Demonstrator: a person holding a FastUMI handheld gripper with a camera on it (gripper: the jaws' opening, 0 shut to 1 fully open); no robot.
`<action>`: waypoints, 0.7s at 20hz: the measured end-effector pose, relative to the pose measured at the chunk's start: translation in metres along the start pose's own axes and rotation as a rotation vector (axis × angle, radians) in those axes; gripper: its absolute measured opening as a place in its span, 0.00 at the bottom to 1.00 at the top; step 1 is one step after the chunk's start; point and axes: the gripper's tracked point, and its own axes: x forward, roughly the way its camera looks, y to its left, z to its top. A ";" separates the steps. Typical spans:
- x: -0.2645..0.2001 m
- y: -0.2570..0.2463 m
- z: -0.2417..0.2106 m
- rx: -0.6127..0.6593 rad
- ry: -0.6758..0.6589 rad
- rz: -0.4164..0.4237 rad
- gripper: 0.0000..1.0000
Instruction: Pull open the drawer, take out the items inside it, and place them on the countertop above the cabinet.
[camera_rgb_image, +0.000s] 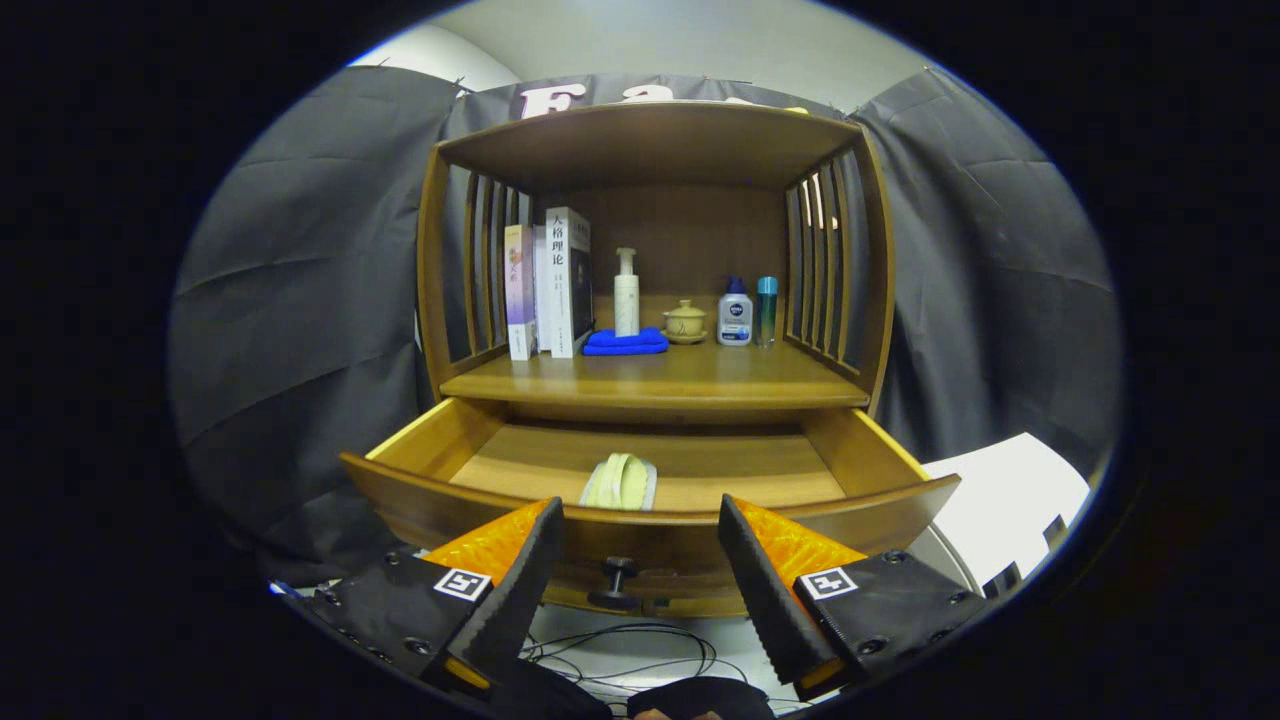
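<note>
Drawer (480, 465) stands pulled open, holding one pale folded cloth (621, 482) near its front wall. Tool (640, 515) hangs spread and empty just before the drawer front, knob (617, 580) between its fingers. Books (548, 285), bottles (627, 292) sit on the table (650, 385) above.

I see my gripper (640, 520) spread wide, empty, before the pulled-out wooden drawer (650, 520) — a pale yellow-green folded cloth (620, 482) lies inside.

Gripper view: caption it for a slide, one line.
Open gripper poised before the pulled-out drawer, a pale folded cloth inside.
</note>
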 end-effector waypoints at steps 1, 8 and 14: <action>0.006 0.004 0.007 -0.001 0.018 0.013 0.97; 0.069 0.018 0.018 0.076 0.179 0.091 0.97; 0.126 0.013 0.003 0.108 0.353 0.071 0.98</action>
